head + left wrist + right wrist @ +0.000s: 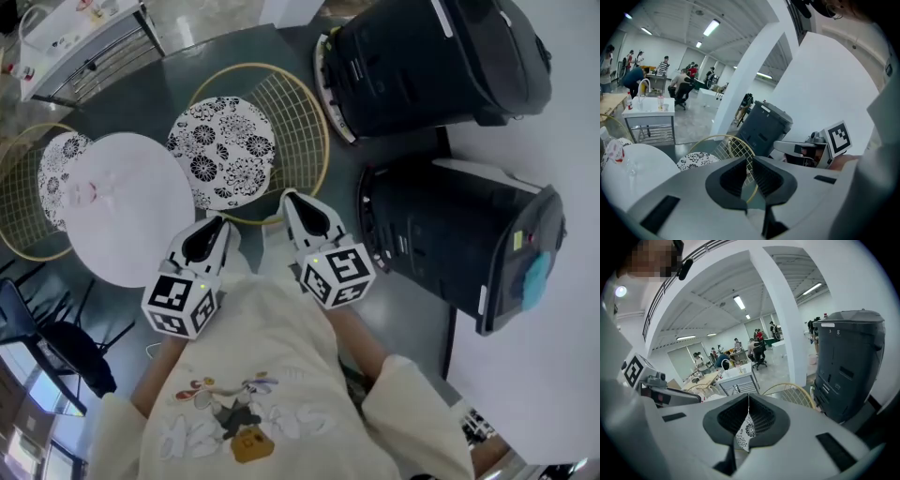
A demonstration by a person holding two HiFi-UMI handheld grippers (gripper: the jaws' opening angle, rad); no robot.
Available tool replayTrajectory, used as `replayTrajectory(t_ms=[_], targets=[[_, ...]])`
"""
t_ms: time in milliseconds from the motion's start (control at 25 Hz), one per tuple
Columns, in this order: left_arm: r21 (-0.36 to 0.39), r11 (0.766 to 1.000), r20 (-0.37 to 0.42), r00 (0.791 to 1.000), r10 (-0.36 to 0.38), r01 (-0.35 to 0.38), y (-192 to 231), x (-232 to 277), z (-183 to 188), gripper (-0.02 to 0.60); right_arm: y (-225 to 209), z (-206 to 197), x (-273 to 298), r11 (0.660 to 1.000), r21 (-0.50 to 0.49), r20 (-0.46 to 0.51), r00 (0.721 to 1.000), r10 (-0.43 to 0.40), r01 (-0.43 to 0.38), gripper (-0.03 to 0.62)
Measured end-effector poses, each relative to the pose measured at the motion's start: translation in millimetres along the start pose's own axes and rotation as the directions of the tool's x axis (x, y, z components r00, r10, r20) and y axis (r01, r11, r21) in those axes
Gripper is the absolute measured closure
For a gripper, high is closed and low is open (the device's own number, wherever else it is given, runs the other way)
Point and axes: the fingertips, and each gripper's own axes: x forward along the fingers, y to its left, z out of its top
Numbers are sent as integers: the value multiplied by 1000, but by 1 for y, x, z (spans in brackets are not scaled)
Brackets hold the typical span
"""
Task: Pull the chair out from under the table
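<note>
The chair (222,150) has a black-and-white floral cushion and a gold wire rim (323,141). It stands just right of the round white table (122,211), its seat in the open. Both grippers reach its near rim from my side. My left gripper (217,223) sits at the rim's near left. In the left gripper view the gold rim (736,140) runs down between the nearly closed left gripper (749,176) jaws. My right gripper (292,199) is at the rim's near right. The right gripper (749,411) has its jaws pressed together, with cushion pattern (746,432) showing below them.
Two large black bins (441,56) (459,239) stand close on the chair's right, against a white wall. A second matching chair (42,183) sits partly under the table's left side. A white cart (84,37) is further back. People work in the distance.
</note>
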Motion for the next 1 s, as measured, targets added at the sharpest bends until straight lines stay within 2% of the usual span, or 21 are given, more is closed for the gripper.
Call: replayTrajectory(t_ms=[80, 280, 440, 600, 760, 800, 840, 1000], targets=[[-21, 1000, -6, 1000, 20, -21, -4, 14, 2, 535, -21, 2, 1, 1000, -23, -18, 1000, 20, -21, 585], [-66, 995, -50, 996, 78, -81, -7, 48, -6, 535, -66, 2, 19, 991, -25, -38, 991, 131, -132, 585], [-120, 986, -91, 990, 107, -118, -20, 81, -22, 535, -115, -10, 32, 990, -31, -78, 988, 132, -135, 585], [-150, 979, -131, 985, 115, -134, -25, 111, -34, 535, -160, -27, 52, 992, -67, -144, 985, 94, -105, 585], [-156, 976, -157, 979, 130, -154, -33, 146, -44, 535, -196, -43, 69, 994, -34, -182, 978, 100, -108, 581], [-153, 976, -165, 978, 131, -157, -35, 155, -46, 535, -204, -46, 75, 994, -29, -187, 977, 98, -105, 555], [-147, 976, -171, 976, 134, -160, -36, 163, -48, 535, -211, -49, 82, 995, -30, -191, 977, 91, -98, 492], [-130, 975, -184, 970, 158, -183, -35, 187, -52, 535, -236, -66, 110, 997, -49, -209, 977, 45, -57, 447]])
